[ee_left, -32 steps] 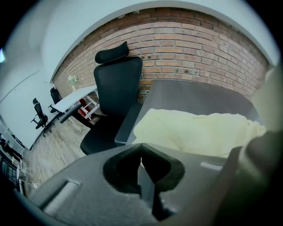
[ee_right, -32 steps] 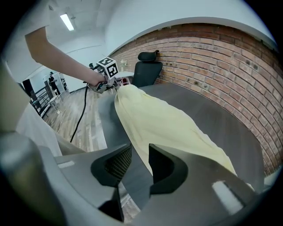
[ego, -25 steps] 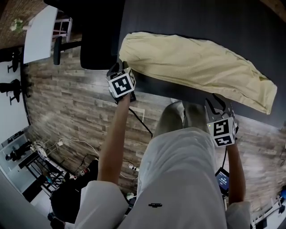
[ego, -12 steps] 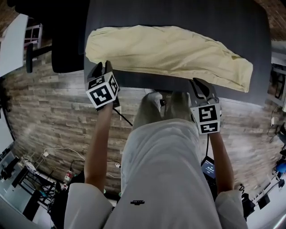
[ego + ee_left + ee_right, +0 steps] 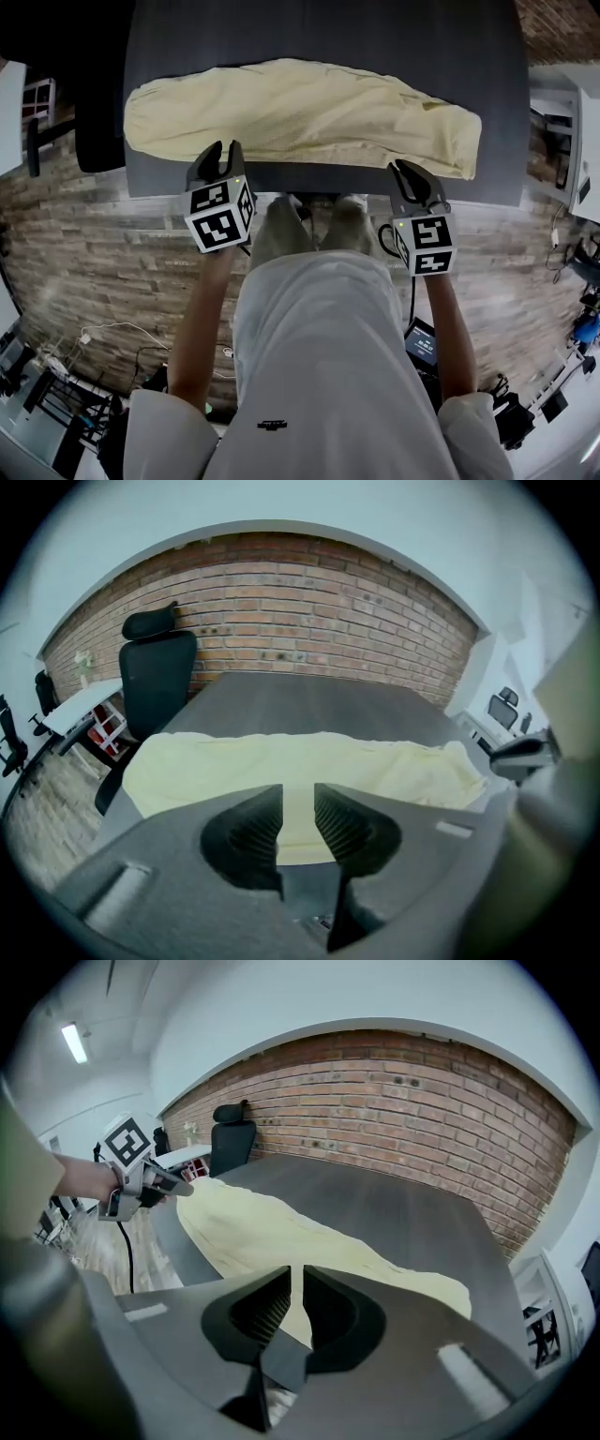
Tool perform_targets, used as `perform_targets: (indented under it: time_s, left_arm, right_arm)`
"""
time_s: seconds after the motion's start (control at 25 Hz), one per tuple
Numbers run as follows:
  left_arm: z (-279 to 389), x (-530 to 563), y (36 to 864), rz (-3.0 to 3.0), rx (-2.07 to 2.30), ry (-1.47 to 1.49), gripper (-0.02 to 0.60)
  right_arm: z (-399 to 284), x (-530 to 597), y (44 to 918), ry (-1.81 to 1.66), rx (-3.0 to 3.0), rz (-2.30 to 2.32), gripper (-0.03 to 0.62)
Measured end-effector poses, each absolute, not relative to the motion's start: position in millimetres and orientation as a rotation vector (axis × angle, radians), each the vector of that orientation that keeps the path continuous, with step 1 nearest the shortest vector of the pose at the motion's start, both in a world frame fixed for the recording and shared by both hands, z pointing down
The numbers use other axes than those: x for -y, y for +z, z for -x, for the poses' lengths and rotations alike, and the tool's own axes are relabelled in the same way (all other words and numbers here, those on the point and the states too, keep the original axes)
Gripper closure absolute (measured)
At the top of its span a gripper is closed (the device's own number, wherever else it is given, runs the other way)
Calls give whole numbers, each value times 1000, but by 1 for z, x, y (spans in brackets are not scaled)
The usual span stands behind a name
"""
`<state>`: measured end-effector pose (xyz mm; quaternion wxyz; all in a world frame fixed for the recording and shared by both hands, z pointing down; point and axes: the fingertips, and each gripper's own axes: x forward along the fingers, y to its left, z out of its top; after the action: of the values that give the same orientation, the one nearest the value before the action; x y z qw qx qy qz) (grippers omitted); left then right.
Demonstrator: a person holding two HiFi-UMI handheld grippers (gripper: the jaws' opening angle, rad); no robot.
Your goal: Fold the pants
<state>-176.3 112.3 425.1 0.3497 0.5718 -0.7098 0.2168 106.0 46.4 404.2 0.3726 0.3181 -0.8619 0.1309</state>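
Note:
The pale yellow pants [image 5: 300, 112] lie in one long band across the dark grey table [image 5: 328, 33], near its front edge. My left gripper [image 5: 223, 148] hangs open at that edge, just below the pants' left part, with nothing between its jaws [image 5: 298, 794]. My right gripper [image 5: 405, 169] hovers at the edge below the pants' right part. Its jaws have just been closing and now leave a narrow empty slit [image 5: 296, 1274]. Neither gripper touches the cloth. The pants [image 5: 375, 761] fill the middle of both gripper views [image 5: 253, 1227].
A black office chair [image 5: 155, 677] stands at the table's left end, before a brick wall [image 5: 281, 602]. A white desk [image 5: 572, 112] is at the right. Cables [image 5: 112, 328] lie on the wood floor. The person stands close against the table's front edge.
Both grippers have swung sideways and up to the table's front edge, in front of the pants. The right gripper's jaws have narrowed. The pants now lie level across the head view.

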Motion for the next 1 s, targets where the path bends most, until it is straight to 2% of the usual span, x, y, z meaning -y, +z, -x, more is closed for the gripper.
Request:
perform_targets:
  time_s: [0.56, 0.76, 1.0]
  left_arm:
    - [-113, -46, 426, -1805, 1566, 703, 472]
    - [-194, -29, 438, -1876, 1469, 735, 472]
    - [-262, -5, 451, -1930, 1393, 762, 472]
  right_arm:
    - [-295, 36, 430, 373, 2135, -849, 541]
    - [-333, 69, 441, 364, 2127, -813, 540]
    - [-359, 106, 461, 377, 2112, -768, 520]
